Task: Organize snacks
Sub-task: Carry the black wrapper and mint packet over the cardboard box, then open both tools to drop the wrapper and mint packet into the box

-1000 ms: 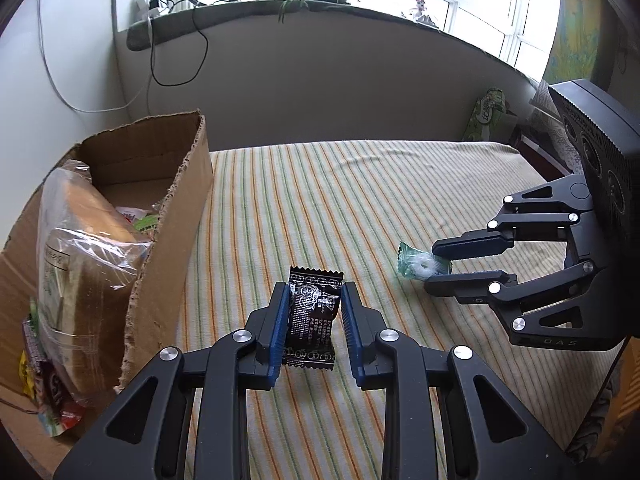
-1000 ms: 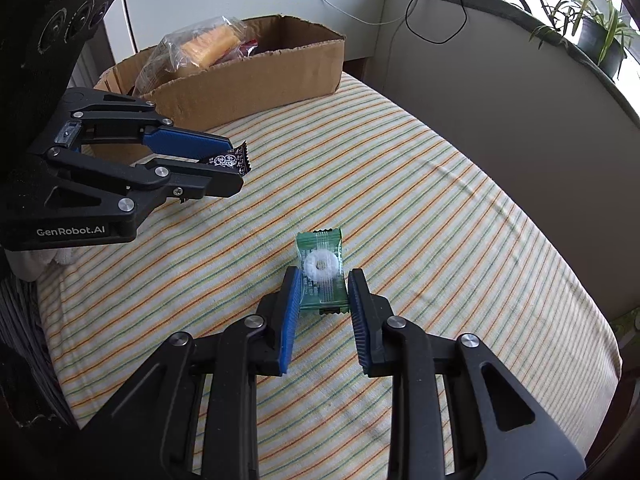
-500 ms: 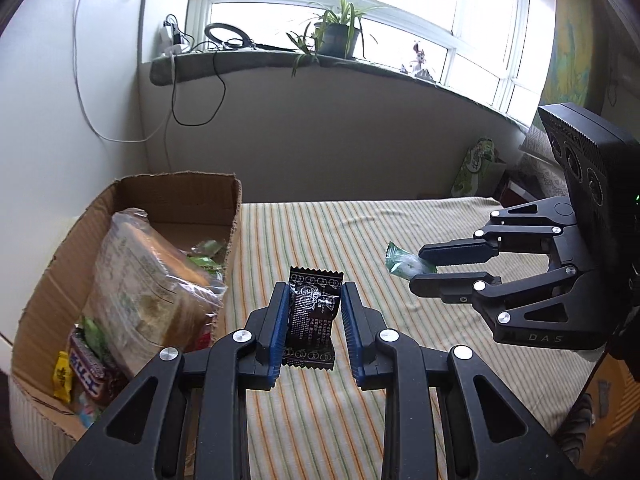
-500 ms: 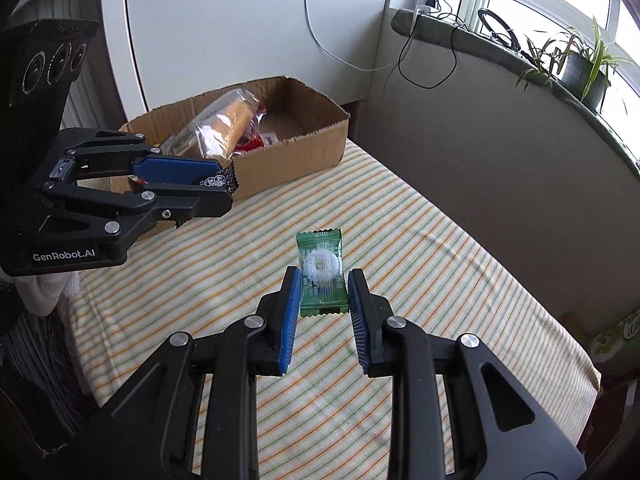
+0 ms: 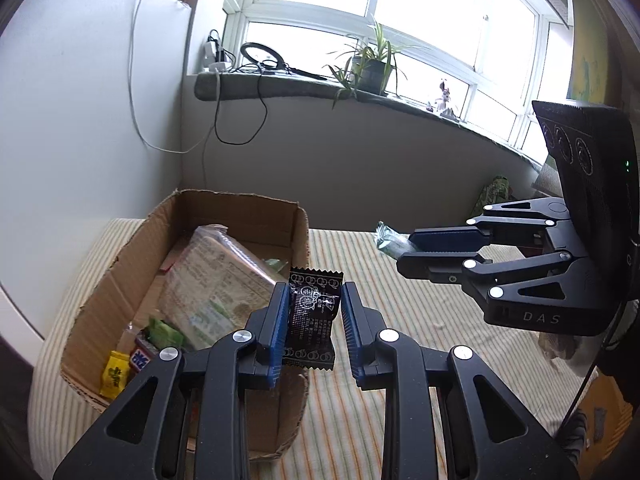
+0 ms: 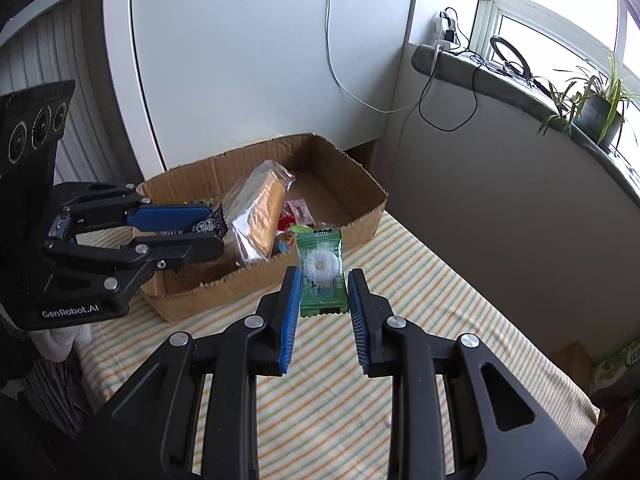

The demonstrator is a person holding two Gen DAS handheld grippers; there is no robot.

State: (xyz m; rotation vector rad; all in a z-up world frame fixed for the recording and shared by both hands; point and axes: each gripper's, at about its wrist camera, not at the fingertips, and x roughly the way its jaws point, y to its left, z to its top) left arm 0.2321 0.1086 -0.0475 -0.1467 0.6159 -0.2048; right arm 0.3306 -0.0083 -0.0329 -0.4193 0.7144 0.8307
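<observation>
A black printed snack packet (image 5: 312, 316) is clamped between the blue pads of the left gripper (image 5: 313, 322), jaws nearly closed on it, and is held up over the near wall of an open cardboard box (image 5: 236, 210). A green wrapped sweet with a white ring inside (image 6: 322, 276) is pinched in the same way by the right gripper (image 6: 323, 298), raised above the striped cloth (image 6: 420, 300) just beside the box's long side. The box is set at the cloth's far corner, against a white panel (image 6: 240, 60). Inside it a large clear bag of biscuits (image 6: 260, 212) is seen lying tilted, with smaller packets (image 5: 120, 368) in yellow, green and red crowded at one end; their labels cannot be read. The cloth, striped in orange and green, is spread over a wide flat surface. Beyond it a grey wall (image 5: 360, 160) is topped by a stone sill (image 5: 280, 86) bearing a potted plant (image 5: 372, 68), a ring light and trailing cables beneath bright windows (image 5: 400, 4). The near end of the box is hidden behind the left gripper's fingers, and the people's hands are largely cut off at the frame edges.
</observation>
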